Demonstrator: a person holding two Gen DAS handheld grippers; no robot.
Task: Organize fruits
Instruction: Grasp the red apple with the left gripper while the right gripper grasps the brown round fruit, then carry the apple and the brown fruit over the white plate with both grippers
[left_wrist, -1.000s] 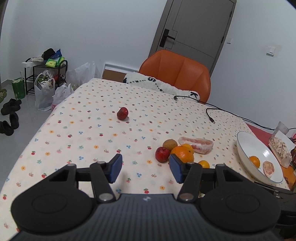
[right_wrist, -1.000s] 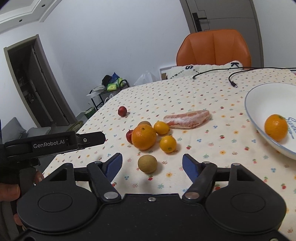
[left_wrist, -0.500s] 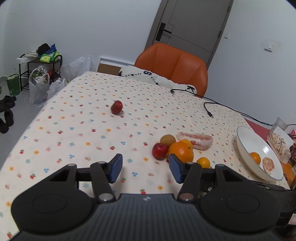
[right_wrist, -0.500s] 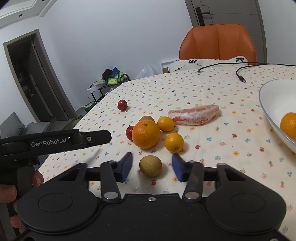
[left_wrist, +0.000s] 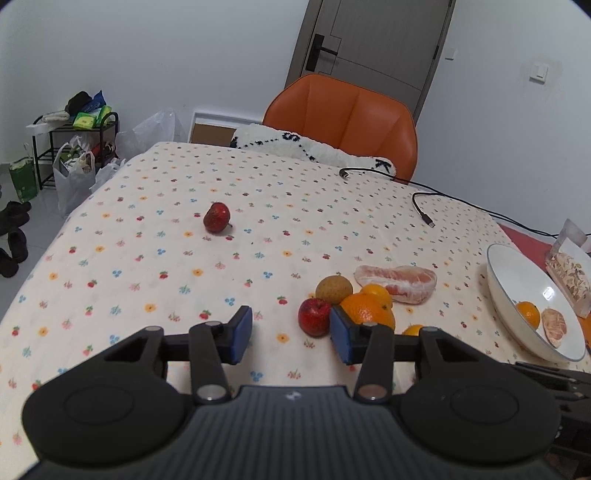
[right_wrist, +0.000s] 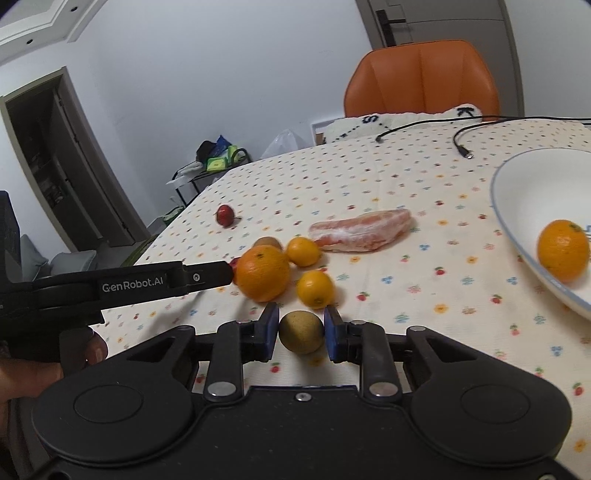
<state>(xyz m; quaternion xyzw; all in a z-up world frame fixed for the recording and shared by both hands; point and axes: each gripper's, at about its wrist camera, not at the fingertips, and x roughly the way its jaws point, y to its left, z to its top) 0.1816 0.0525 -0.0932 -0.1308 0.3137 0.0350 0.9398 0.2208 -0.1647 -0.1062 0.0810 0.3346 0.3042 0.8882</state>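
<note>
The right gripper (right_wrist: 301, 330) has just closed its pads on the brown fruit (right_wrist: 301, 331) at six o'clock of the big orange (right_wrist: 263, 272); lift straight, then swing toward the bowl (right_wrist: 517, 177) at three o'clock. The left gripper (left_wrist: 291, 334), narrowing, stands open and empty

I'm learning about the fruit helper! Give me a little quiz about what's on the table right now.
1. True or false: the right claw is clamped on the brown fruit.
2. Which fruit sits in the white bowl? A) red apple B) small orange C) banana
3. What colour is the chair behind the table?

Key: 1 true; 2 B; 3 orange.
</note>
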